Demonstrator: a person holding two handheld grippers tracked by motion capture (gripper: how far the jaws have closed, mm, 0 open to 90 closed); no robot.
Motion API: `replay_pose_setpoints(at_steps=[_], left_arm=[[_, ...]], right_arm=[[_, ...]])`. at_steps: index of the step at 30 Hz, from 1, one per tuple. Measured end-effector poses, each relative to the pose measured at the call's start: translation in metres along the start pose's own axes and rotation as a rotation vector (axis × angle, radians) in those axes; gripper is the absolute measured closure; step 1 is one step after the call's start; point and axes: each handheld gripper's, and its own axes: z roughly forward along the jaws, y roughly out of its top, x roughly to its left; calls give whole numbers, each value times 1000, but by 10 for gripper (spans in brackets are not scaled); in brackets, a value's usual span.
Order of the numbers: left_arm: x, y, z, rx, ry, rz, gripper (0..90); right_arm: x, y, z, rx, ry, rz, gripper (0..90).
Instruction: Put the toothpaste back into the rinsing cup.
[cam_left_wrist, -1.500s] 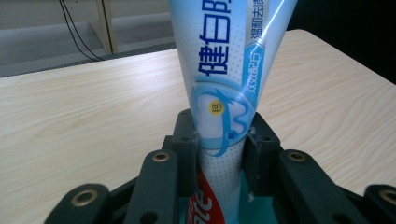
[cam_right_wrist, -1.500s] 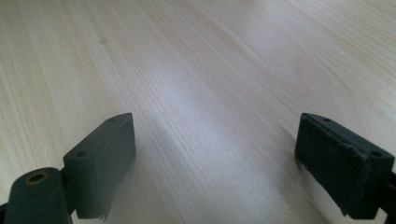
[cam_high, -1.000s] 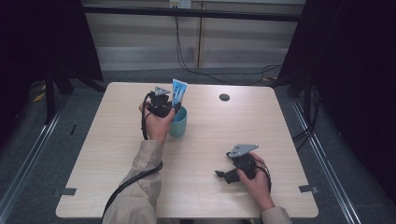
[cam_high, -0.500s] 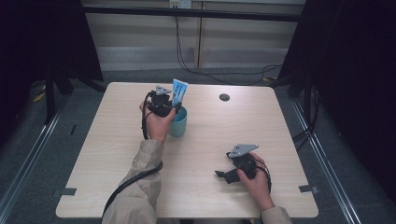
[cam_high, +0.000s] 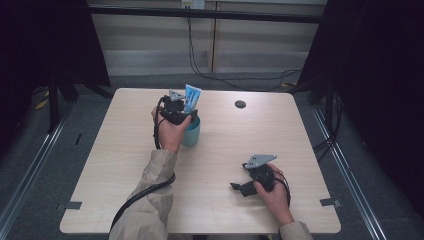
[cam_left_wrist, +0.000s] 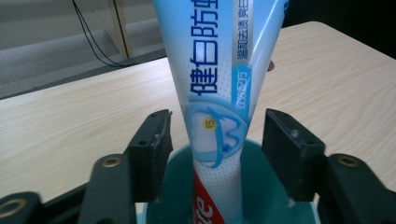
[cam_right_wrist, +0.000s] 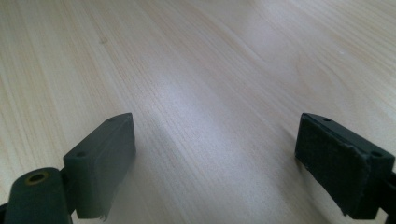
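Note:
A blue and white toothpaste tube (cam_left_wrist: 219, 84) stands upright in a teal cup (cam_high: 192, 132) near the table's back middle. My left gripper (cam_left_wrist: 217, 140) hovers over the cup's rim with its jaws on either side of the tube, and small gaps show between the pads and the tube. Its jaws have just been opening, with the tube between them. The tube's top (cam_high: 192, 97) sticks up past the gripper in the high view. My right gripper (cam_right_wrist: 224, 163) rests low over bare wood at the table's front right (cam_high: 240, 188), jaws wide apart and empty.
A small dark round disc (cam_high: 240, 104) lies on the light wooden table (cam_high: 115, 165) at the back right of the cup. Black cables hang behind the table against the wall. A cable trails from my left sleeve over the front edge.
Both hands sit where they were. In the high view nothing has visibly shifted; the tube still stands in the cup.

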Motion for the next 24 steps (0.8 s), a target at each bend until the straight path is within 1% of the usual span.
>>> replay_pose_setpoints(at_steps=[2, 4, 5, 7, 10, 16, 17, 20, 21, 24], left_arm=[[1, 1, 0, 1, 0, 2, 382], [0, 2, -1, 1, 2, -2, 370], [1, 2, -1, 1, 3, 5, 365], [1, 3, -2, 0, 1, 2, 351], [2, 3, -3, 10, 6, 3, 332], [4, 3, -5, 13, 3, -6, 311], [4, 3, -5, 13, 7, -6, 309], [5, 3, -7, 18, 2, 0, 302], [5, 2, -7, 10, 3, -4, 301], [6, 2, -10, 10, 5, -5, 298]], right_arm=[[0, 0, 0, 0, 0, 0, 116], [0, 0, 0, 0, 0, 0, 116], [0, 0, 0, 0, 0, 0, 116], [0, 0, 0, 0, 0, 0, 116], [0, 0, 0, 0, 0, 0, 116], [0, 0, 0, 0, 0, 0, 117], [0, 0, 0, 0, 0, 0, 117], [0, 0, 0, 0, 0, 0, 117], [0, 0, 0, 0, 0, 0, 117], [0, 0, 0, 0, 0, 0, 116]])
